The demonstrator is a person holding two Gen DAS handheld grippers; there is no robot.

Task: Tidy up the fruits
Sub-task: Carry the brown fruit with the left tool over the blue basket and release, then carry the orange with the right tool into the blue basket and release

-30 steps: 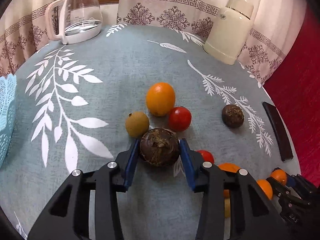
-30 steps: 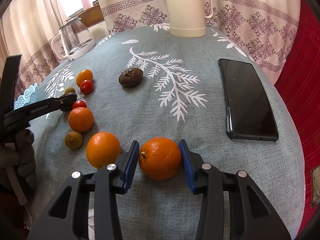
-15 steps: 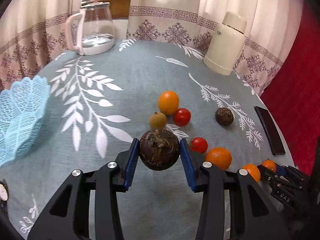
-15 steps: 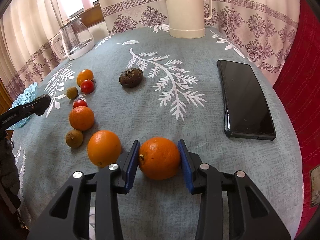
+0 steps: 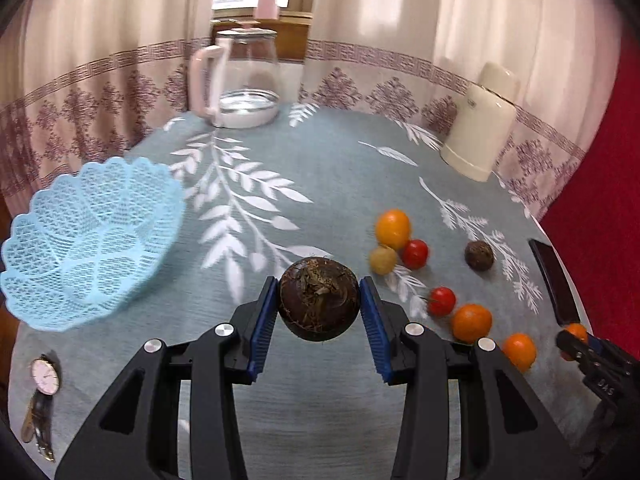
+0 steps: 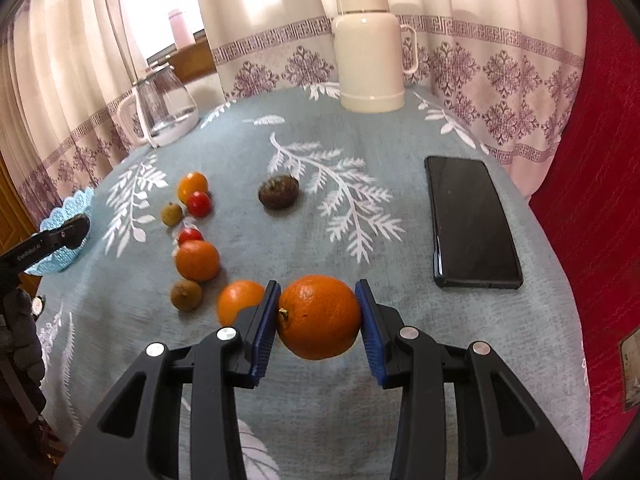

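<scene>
My left gripper (image 5: 319,307) is shut on a dark brown fruit (image 5: 319,298), held above the table. A light blue lace basket (image 5: 86,240) sits to its left and holds nothing. My right gripper (image 6: 318,322) is shut on a large orange (image 6: 319,317), lifted off the cloth. On the table lie several loose fruits: oranges (image 6: 197,260) (image 6: 240,300), a yellow-orange one (image 6: 192,186), red tomatoes (image 6: 199,203) (image 6: 190,236), two small brown-green fruits (image 6: 171,213) (image 6: 186,295) and another dark brown fruit (image 6: 278,197).
A black phone (image 6: 468,220) lies at the right of the table. A cream thermos (image 6: 370,48) and a glass kettle (image 6: 162,108) stand at the back. A wristwatch (image 5: 44,392) lies near the front left edge. Curtains hang behind; red fabric is on the right.
The left gripper has risen and swung left with the brown fruit, bringing the blue basket into view. The right gripper has lifted the orange off the table.
</scene>
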